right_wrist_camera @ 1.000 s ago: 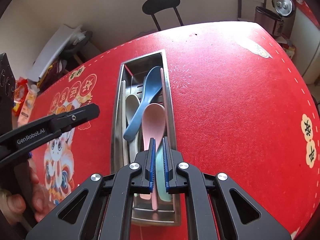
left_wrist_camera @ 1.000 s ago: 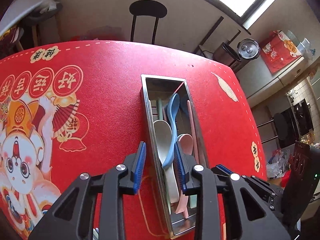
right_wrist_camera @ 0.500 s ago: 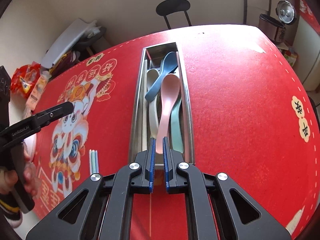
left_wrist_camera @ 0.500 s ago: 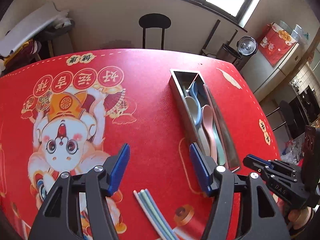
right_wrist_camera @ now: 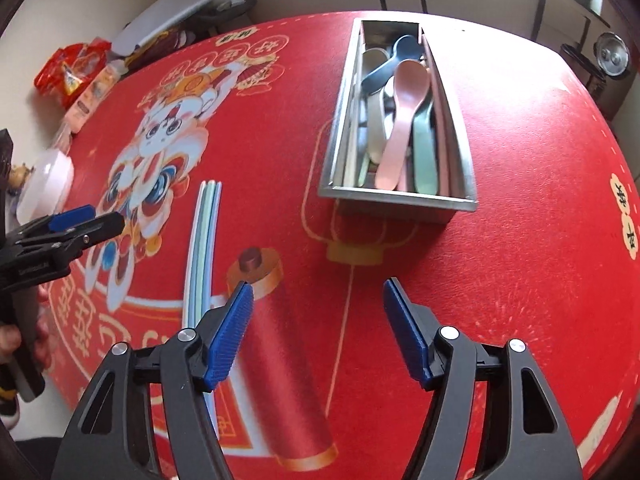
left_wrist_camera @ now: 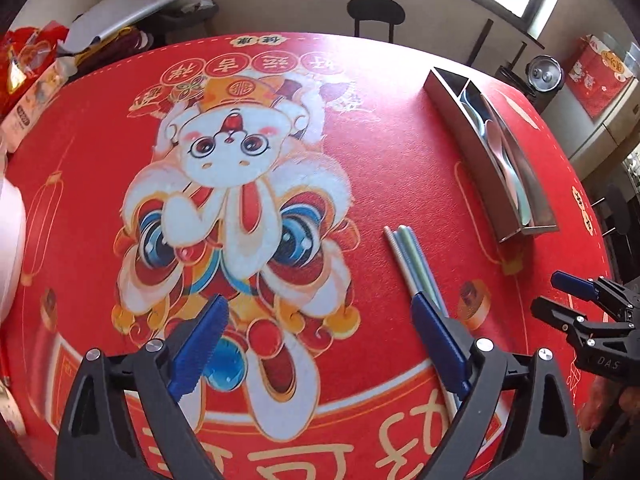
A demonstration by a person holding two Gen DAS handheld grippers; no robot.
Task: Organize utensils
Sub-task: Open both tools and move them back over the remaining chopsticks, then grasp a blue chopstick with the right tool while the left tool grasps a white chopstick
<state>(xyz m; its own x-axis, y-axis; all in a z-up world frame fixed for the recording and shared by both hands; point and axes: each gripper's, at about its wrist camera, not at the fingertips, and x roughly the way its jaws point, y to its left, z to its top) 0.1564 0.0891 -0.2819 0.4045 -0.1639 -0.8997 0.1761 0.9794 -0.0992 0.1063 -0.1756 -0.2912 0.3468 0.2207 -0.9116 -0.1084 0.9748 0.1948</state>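
A steel utensil tray [right_wrist_camera: 464, 148] stands on the red tablecloth and holds pink, blue, grey and green spoons; it also shows in the left wrist view [left_wrist_camera: 472, 148]. A bundle of pale chopsticks [right_wrist_camera: 204, 240] lies on the cloth left of the tray; in the left wrist view the chopsticks [left_wrist_camera: 408, 256] run under my left gripper's right finger. My left gripper [left_wrist_camera: 320, 348] is open and empty above the cloth. My right gripper [right_wrist_camera: 318, 332] is open and empty, in front of the tray and right of the chopsticks.
Red tablecloth with a cartoon lion print [left_wrist_camera: 228, 184]. Snack packets [right_wrist_camera: 76, 76] and a white bowl [right_wrist_camera: 48, 184] sit at the table's left edge. A black stool [left_wrist_camera: 374, 12] and a cooker [left_wrist_camera: 542, 74] stand beyond the far edge.
Both grippers have pulled back from the tray and opened wide. The left gripper has swung left over the lion print; the chopsticks now lie by its right finger.
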